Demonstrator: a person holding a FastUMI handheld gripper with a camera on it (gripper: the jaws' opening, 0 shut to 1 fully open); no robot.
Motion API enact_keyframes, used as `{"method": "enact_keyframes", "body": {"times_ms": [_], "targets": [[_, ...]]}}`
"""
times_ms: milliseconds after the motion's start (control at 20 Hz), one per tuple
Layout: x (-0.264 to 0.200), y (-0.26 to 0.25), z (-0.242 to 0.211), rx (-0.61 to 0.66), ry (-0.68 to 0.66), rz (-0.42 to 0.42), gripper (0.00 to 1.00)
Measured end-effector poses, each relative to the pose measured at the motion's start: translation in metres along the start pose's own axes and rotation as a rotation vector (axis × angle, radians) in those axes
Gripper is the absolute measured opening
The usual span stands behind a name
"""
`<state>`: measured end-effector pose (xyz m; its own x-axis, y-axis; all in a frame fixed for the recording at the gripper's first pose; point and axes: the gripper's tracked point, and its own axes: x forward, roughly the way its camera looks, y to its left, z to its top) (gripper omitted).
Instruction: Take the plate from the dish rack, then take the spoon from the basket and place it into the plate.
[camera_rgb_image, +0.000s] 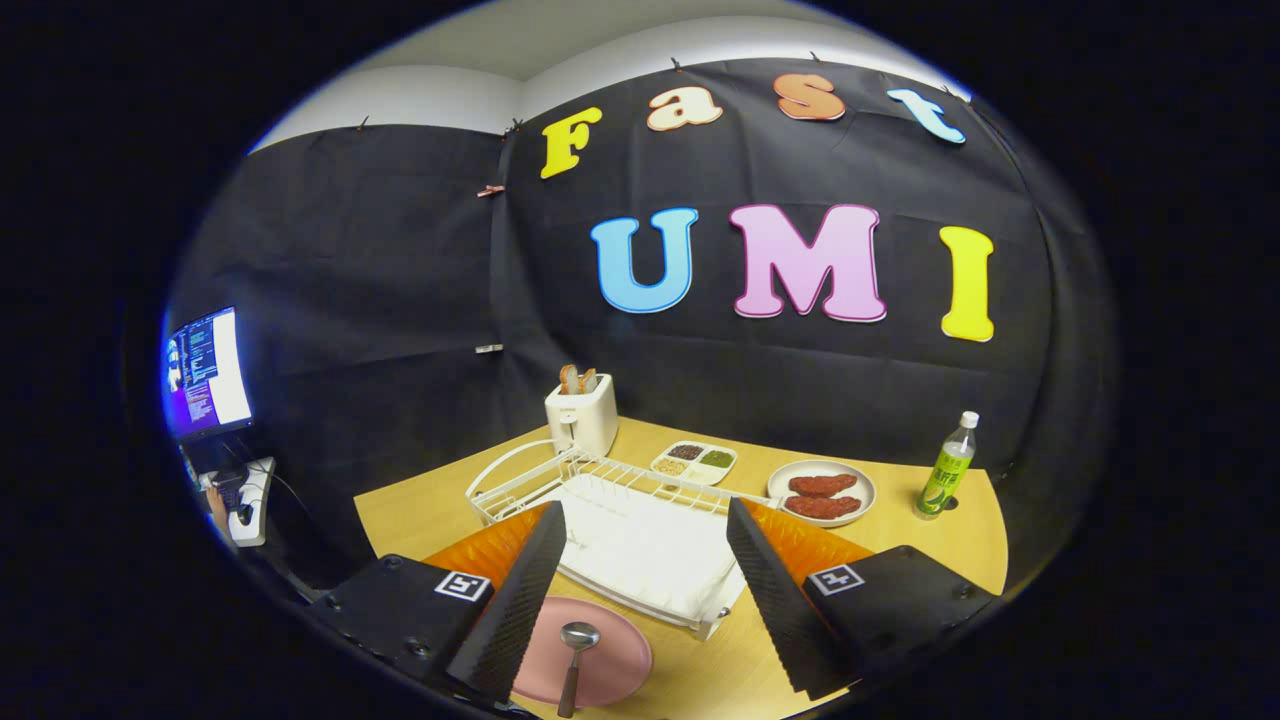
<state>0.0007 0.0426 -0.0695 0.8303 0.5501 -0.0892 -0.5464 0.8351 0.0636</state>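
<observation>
Spoon (576, 655) lies in the pink plate (610, 668) on the table (930, 540), before the rack (620, 520). My gripper (640, 610) hangs wide open, empty; I judge a straight, slow lift-away safest.

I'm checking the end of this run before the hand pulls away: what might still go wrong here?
The metal spoon lies on the pink round plate with its handle over the rim, so a nudge may tip it out. The open tool flanks the white wire dish rack; withdrawing carelessly may clip it.
</observation>
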Motion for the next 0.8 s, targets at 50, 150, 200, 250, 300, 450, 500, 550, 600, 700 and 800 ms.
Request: {"method": "enact_keyframes", "body": {"times_ms": [50,150,200,250,300,450,500,550,600,700,800], "targets": [[-0.005,-0.005,0.012,0.000,-0.011,-0.032,0.99],[-0.019,-0.018,0.038,0.010,-0.031,-0.112,0.99],[-0.027,-0.023,0.052,0.012,-0.049,-0.158,0.99],[-0.037,-0.029,0.066,0.007,-0.071,-0.207,0.99],[-0.048,-0.032,0.076,0.005,-0.087,-0.256,0.99],[-0.077,-0.039,0.097,0.004,-0.122,-0.396,0.99],[-0.085,-0.038,0.100,0.006,-0.135,-0.434,0.99],[-0.093,-0.036,0.101,0.008,-0.145,-0.469,0.99],[-0.100,-0.034,0.098,0.013,-0.151,-0.503,0.99],[-0.113,-0.028,0.089,0.028,-0.150,-0.560,0.99],[-0.122,-0.021,0.080,0.019,-0.145,-0.600,0.99]]}}
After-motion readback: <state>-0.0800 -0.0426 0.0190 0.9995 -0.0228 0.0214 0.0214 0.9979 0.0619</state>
